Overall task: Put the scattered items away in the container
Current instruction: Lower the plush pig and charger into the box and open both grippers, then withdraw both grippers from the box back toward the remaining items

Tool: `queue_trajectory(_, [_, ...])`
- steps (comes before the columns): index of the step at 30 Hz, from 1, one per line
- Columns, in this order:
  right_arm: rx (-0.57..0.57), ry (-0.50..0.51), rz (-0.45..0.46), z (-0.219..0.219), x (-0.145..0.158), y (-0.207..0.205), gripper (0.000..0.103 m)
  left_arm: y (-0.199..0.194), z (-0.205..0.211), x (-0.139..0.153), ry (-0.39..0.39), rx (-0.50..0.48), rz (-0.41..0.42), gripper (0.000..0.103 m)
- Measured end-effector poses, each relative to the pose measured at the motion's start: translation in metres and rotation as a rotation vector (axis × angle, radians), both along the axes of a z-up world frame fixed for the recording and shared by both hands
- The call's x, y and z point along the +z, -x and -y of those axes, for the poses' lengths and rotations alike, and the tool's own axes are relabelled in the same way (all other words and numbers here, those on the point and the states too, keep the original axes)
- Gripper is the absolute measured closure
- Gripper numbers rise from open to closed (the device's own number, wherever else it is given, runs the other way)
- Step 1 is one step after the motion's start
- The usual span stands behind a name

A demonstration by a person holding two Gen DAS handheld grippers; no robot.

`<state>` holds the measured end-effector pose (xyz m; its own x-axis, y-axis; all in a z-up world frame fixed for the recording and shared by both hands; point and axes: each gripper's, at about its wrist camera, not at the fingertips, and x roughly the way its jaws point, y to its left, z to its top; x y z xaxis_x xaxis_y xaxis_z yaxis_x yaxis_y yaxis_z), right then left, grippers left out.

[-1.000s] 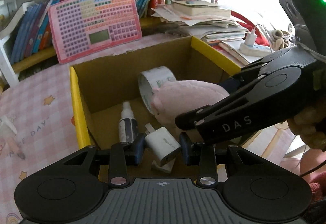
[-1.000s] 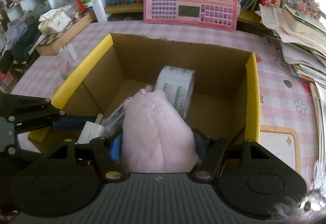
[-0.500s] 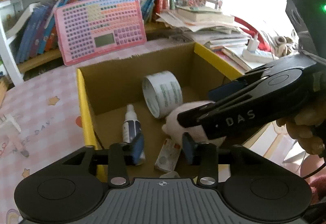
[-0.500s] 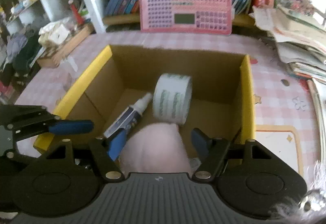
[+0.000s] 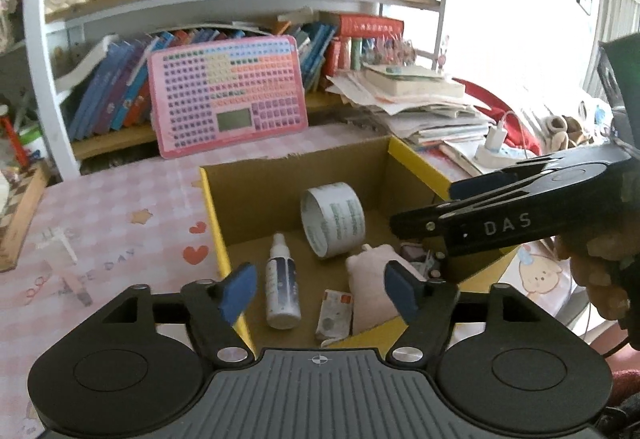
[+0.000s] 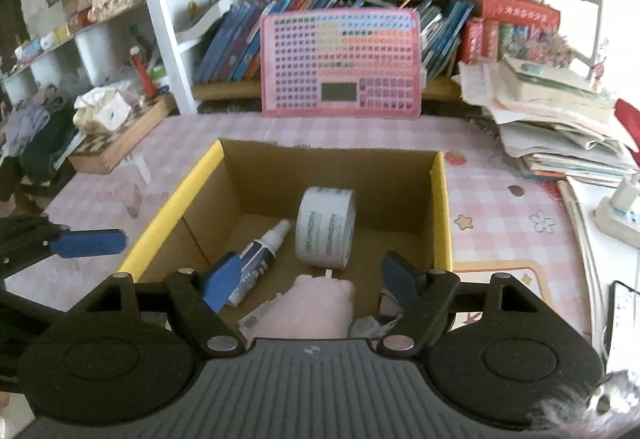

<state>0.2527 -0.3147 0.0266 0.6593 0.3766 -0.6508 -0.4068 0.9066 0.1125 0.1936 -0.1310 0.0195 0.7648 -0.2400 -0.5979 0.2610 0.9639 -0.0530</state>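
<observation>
An open cardboard box with yellow rims stands on the pink checked table. Inside lie a roll of tape, a white spray bottle, a white charger and a pink plush toy. My left gripper is open and empty above the box's near edge. My right gripper is open and empty above the plush; it also shows in the left wrist view at the right.
A pink keyboard toy leans against a bookshelf behind the box. Stacks of papers and books lie at the right. A wooden box stands at the left. A power strip lies at far right.
My left gripper let go of the charger and my right gripper let go of the plush; both now lie in the box. Both grippers opened and lifted back.
</observation>
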Motion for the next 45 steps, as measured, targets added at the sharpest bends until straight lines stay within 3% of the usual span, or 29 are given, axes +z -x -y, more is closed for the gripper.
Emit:
queue_trajectory(4, [-0.058,-0.021,0.037,0.002,0.007,0.02,0.026,0.018,-0.011,0.007,0.027,0.019,0.027,0.02])
queue_trajectory(13, [-0.202,-0.018,0.08,0.003,0.014,0.067,0.025,0.049,-0.034,0.009,0.045,0.001,0.054,0.019])
queue_trajectory(26, [-0.297,0.024,0.11,-0.024,0.01,0.151,0.022,0.106,-0.085,0.003,0.041,-0.022,0.049,0.017])
queue_trajectory(38, [-0.303,0.064,0.076,-0.078,-0.013,0.21,0.021,0.15,-0.135,-0.006,0.018,-0.002,0.016,0.017])
queue_trajectory(42, [-0.287,0.067,0.086,-0.096,-0.014,0.219,0.021,0.162,-0.147,-0.008,-0.061,0.016,0.058,0.017])
queue_trajectory(45, [-0.264,0.067,0.072,-0.108,-0.016,0.221,0.021,0.169,-0.158,-0.01,-0.061,0.02,0.057,0.017])
